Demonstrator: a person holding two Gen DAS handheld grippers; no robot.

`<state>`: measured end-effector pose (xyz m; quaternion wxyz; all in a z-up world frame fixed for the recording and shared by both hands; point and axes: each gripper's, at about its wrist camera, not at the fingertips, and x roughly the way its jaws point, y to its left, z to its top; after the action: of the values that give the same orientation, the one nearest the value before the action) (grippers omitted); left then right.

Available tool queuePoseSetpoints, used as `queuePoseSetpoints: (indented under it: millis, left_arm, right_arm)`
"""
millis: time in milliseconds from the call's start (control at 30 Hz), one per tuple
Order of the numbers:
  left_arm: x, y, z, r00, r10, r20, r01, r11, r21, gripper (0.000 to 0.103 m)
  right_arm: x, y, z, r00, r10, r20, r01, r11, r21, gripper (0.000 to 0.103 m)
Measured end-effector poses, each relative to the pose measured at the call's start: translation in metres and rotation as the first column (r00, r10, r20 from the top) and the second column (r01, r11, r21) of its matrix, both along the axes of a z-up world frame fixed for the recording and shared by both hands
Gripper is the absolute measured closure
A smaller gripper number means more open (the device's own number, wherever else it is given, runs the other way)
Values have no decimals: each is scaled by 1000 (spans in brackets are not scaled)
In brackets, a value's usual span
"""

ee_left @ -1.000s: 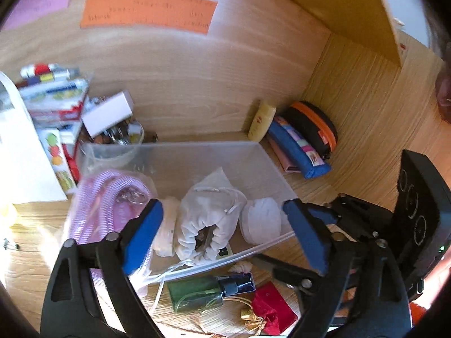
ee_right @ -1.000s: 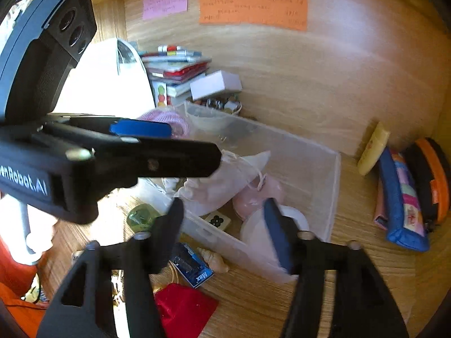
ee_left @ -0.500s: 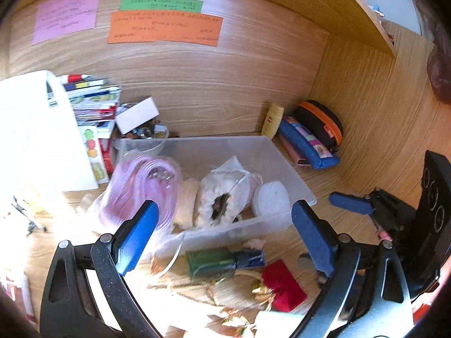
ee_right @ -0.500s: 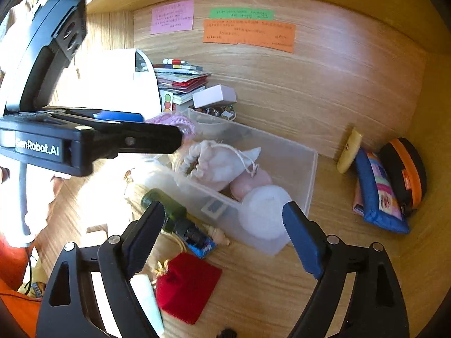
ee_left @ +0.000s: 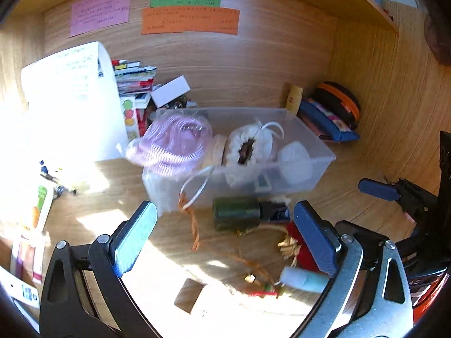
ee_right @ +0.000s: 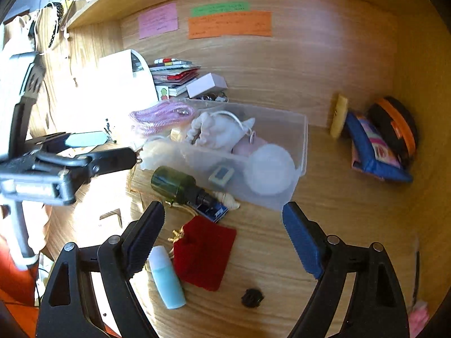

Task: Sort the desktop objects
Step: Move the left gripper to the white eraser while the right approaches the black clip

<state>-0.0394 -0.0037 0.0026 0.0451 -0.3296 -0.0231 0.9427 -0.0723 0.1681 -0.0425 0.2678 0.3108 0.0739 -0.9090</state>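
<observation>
From the left wrist, the left gripper (ee_left: 222, 236) fills the bottom of the frame with its jaws spread wide; they have just been opening, and nothing sits between the pads. At centre stands the clear bin (ee_left: 324, 166), already holding a pink coiled cord (ee_left: 174, 143), a white drawstring pouch (ee_left: 248, 146) and a white round puff (ee_left: 296, 160). So part of the sorting looks done. Still loose on the tabletop (ee_left: 98, 197), just below the bin's near wall, lies the green bottle (ee_left: 235, 214), on its side with its long axis across the frame and its dark cap toward the right. Lower right of it lie a red pouch (ee_left: 293, 232) and a pale blue tube (ee_left: 303, 278).

From the right wrist, the right gripper (ee_right: 222, 239) also stands with jaws wide apart and empty; they widened a moment ago. The green bottle (ee_right: 173, 183) lies just beside the bin's (ee_right: 298, 152) front wall at centre left, its axis running from upper left down to lower right, cap at the lower right. Below it, between the jaws, rest the red pouch (ee_right: 204, 253), the blue tube (ee_right: 166, 277) with its axis nearly up-and-down, and a small black cap (ee_right: 251, 298). These, I judge, remain to be sorted.
</observation>
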Motion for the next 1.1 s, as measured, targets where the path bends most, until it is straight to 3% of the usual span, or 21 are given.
queuePoseSetpoints:
  millis: [233, 333, 467, 567, 700, 767, 833, 933, 1100]
  left_arm:
    - [27, -10, -12, 999, 45, -18, -47, 996, -82, 4]
    - [40, -25, -24, 999, 21, 24, -19, 999, -45, 4]
    - [55, -35, -41, 997, 44, 64, -39, 997, -71, 4]
    - [60, -37, -52, 995, 24, 93, -23, 1000, -17, 4]
    - [61, -33, -61, 995, 38, 93, -38, 999, -2, 4]
    - [61, -30, -63, 995, 41, 88, -41, 999, -9, 7]
    - [60, -28, -66, 995, 31, 96, -30, 1000, -7, 20]
    - [57, -22, -70, 994, -4, 113, 4, 1000, 6, 29]
    - [52, -14, -74, 992, -21, 126, 22, 1000, -8, 39]
  right_arm:
    - [15, 7, -12, 1000, -20, 1, 20, 1000, 21, 19]
    - [23, 18, -17, 999, -53, -9, 54, 996, 66, 19]
    - [28, 31, -31, 996, -86, 21, 84, 992, 92, 19]
    - [30, 34, -42, 994, -95, 52, 89, 990, 109, 19]
    - [33, 34, -48, 994, -94, 59, 86, 989, 117, 19]
    - [33, 35, -49, 994, -92, 57, 85, 990, 113, 19]
    - [32, 38, -51, 993, -102, 55, 95, 989, 109, 20]
    - [28, 43, -54, 992, -103, 71, 96, 991, 89, 21]
    - [24, 47, -56, 991, -82, 104, 76, 995, 57, 49]
